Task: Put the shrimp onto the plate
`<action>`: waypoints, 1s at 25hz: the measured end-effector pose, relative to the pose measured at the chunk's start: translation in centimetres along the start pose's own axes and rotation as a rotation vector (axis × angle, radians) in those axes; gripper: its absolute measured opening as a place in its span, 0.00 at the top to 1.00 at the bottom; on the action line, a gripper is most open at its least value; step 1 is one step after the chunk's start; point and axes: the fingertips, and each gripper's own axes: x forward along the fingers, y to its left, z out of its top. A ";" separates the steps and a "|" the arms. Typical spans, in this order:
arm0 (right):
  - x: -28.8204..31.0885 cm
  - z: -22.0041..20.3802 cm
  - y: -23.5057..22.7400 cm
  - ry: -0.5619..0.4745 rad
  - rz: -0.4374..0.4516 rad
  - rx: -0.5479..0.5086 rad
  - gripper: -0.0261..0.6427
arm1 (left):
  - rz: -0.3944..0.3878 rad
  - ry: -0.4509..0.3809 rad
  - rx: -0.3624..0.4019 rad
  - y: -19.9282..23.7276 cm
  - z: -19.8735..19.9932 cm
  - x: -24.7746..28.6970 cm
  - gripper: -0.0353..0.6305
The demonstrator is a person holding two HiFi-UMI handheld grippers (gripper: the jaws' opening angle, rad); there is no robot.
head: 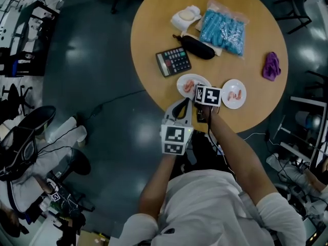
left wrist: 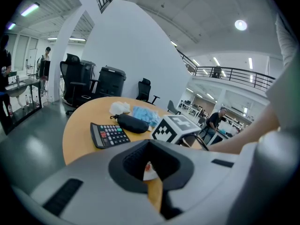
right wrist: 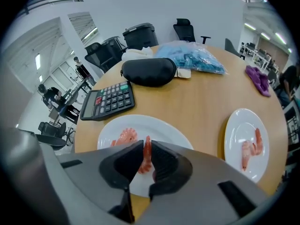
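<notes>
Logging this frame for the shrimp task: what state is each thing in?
Right claw: shut on a pink shrimp over the left white round plate.
Left claw: shut, empty.
Left plate: holds one loose shrimp.
Right white round plate: holds two shrimp.
Black oval fabric pouch: closed.

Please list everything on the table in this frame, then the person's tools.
table: one, wood-coloured, round
left plate: one, white, near edge
right plate: one, white, beside it
shrimp: about four, pink; one lying on left plate, seemingly two on right plate, one held
calculator: one, black, behind left plate
pouch: one, black, mid-table
bag: one, blue contents, far side
bundle: one, white, beside bag
cloth: one, purple, right edge
left gripper: grey, shut, empty
right gripper: grey, gripping shrimp over left plate
</notes>
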 end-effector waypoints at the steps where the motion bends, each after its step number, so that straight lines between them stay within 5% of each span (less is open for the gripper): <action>1: -0.1 0.1 0.0 -0.005 0.006 0.002 0.87 | 0.002 0.000 0.002 0.0 0.0 0.0 0.94; 12: -5.9 2.1 -1.9 -0.156 0.116 0.067 0.87 | -0.033 -0.005 0.040 -2.7 0.0 0.1 0.94; 18: -11.1 3.8 -11.0 -0.290 0.087 0.060 0.87 | -0.084 0.000 0.065 -6.6 -0.4 1.0 0.94; 25: -8.4 4.3 -20.1 -0.271 0.020 0.084 0.87 | -0.118 -0.004 0.098 -10.3 -0.6 1.9 0.94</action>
